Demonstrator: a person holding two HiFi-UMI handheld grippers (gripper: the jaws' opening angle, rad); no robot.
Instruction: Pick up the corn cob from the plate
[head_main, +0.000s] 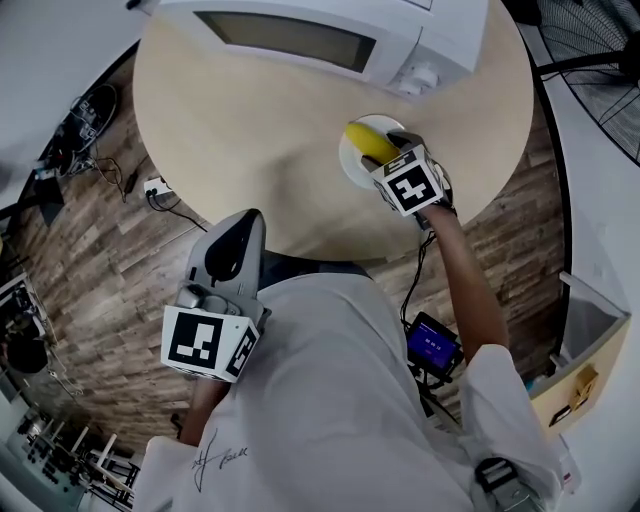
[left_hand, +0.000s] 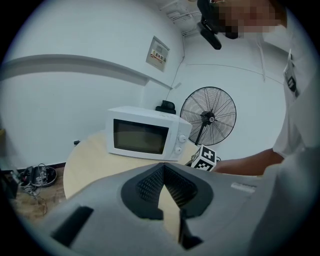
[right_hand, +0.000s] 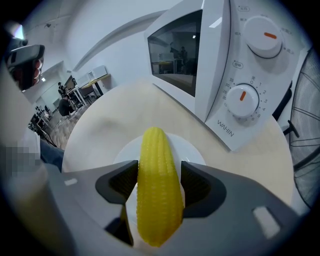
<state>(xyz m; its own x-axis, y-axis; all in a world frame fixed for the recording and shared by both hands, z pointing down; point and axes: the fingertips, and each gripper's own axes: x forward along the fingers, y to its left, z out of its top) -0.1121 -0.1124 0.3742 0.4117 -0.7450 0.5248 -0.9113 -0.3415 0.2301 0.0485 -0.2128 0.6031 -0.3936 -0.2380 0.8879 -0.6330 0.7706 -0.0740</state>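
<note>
The right gripper's (right_hand: 159, 176) jaws stood wide apart, flanking the yellow corn cob (right_hand: 157, 200), which lay on the white plate (right_hand: 194, 151) beside the microwave (right_hand: 220, 65). The left gripper's (left_hand: 164, 172) jaws met at their tips, empty, off the round table (head_main: 250, 130).

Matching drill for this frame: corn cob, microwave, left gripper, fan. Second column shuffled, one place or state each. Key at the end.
1. corn cob
2. microwave
3. left gripper
4. fan

A. jaws together, nothing held
B. stands off the table, beyond it
C. lies on the plate, between the open jaws of the right gripper
D. white, door shut, on the table

Pairs: 1-C, 2-D, 3-A, 4-B
</note>
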